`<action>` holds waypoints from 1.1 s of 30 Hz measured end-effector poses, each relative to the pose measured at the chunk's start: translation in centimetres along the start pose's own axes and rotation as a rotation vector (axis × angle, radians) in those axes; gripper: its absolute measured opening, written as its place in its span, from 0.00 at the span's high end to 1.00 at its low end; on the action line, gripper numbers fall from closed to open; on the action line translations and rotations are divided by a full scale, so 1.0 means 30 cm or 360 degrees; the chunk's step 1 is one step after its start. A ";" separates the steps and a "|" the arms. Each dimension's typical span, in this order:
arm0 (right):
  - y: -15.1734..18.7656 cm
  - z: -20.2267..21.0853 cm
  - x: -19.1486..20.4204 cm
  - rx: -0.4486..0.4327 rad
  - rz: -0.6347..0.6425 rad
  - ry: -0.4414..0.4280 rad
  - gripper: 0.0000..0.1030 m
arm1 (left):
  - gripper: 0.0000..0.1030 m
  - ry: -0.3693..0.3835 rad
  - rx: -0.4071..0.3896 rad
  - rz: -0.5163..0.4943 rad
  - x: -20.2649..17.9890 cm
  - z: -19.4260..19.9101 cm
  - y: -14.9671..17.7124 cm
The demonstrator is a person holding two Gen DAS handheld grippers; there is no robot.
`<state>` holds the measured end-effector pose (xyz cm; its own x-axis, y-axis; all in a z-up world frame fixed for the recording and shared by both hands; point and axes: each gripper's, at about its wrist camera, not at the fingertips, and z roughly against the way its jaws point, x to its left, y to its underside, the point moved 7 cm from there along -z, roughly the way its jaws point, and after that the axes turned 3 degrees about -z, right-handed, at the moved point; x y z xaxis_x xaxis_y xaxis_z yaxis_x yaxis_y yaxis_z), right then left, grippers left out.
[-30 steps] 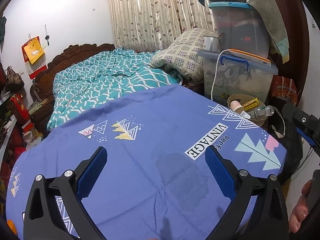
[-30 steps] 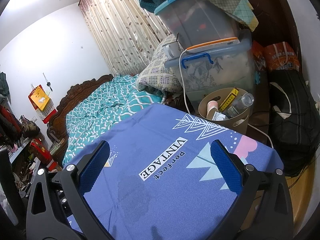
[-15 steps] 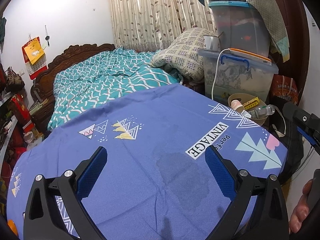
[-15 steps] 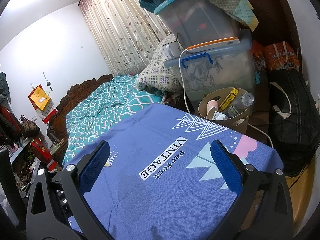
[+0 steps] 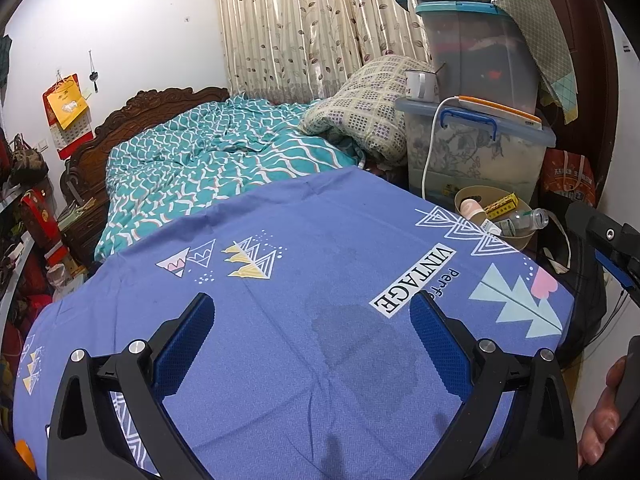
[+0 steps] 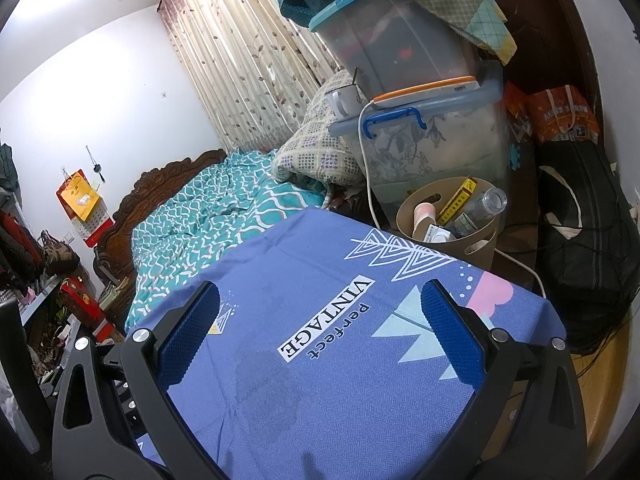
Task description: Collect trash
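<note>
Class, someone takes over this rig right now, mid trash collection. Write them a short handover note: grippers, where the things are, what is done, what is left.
Left gripper: open, empty, over the blue cloth.
Right gripper: open, empty, over the same cloth.
Tan bin stands past the cloth's far right corner, holding a clear bottle, a yellow box and other items.
Done: no loose trash shows on the cloth, only a dark patch.
Left: nothing obvious; check outside these views.

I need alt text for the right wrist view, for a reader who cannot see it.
The open right gripper hovers over a blue printed cloth bearing a dark damp patch. Beyond the cloth's far edge, a tan bin holds a plastic bottle and a yellow box, beside stacked storage boxes.
</note>
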<state>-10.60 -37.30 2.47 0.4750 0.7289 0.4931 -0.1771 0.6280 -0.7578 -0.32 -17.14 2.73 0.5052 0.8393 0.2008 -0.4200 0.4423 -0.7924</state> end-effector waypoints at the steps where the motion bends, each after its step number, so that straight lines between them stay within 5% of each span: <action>1: -0.001 0.001 0.000 0.0000 0.0000 0.0000 0.03 | 0.08 0.0001 0.0001 0.0000 0.000 0.000 -0.001; 33: 0.004 -0.004 -0.003 0.0003 -0.0005 0.0001 0.03 | 0.08 0.0036 0.0015 -0.0006 -0.011 -0.013 0.021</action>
<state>-10.57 -37.31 2.29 0.4760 0.7266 0.4954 -0.1773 0.6311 -0.7552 -0.45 -17.26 1.94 0.5239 0.8302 0.1906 -0.4248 0.4486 -0.7864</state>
